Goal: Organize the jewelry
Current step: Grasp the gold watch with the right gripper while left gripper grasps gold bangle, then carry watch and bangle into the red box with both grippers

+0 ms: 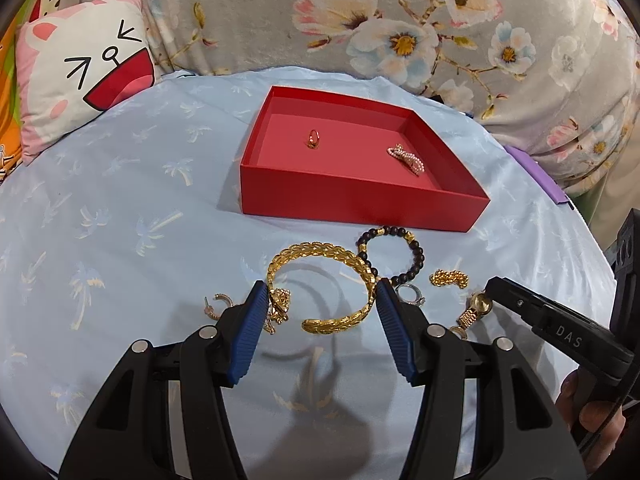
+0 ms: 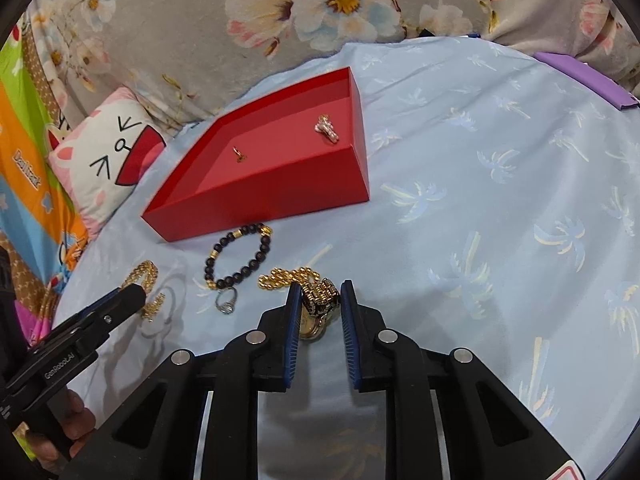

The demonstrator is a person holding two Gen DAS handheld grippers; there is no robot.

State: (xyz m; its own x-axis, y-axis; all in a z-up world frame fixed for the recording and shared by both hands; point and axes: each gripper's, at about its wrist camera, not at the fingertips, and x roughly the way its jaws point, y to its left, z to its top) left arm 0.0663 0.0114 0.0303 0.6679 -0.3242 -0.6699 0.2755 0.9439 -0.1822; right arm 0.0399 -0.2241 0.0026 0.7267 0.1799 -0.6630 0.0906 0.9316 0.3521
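A red tray (image 1: 360, 202) on the blue cloth holds a small ring (image 1: 313, 138) and a pink bead piece (image 1: 406, 158). In front of it lie a gold leaf bangle (image 1: 320, 258), a black bead bracelet (image 1: 416, 256), a gold chain (image 1: 448, 279), a silver ring (image 1: 412, 294) and a gold hoop earring (image 1: 218, 304). My left gripper (image 1: 320, 298) is open, its jaws on either side of the bangle. My right gripper (image 2: 320, 300) has its pads against a gold watch (image 2: 320, 300). The tray (image 2: 260, 208), bracelet (image 2: 240, 256) and silver ring (image 2: 227, 302) also show in the right wrist view.
A cat-face pillow (image 1: 80, 76) lies at the left and a floral blanket (image 1: 400, 20) runs behind the tray. A purple flat thing (image 2: 584, 76) sits at the cloth's far right edge.
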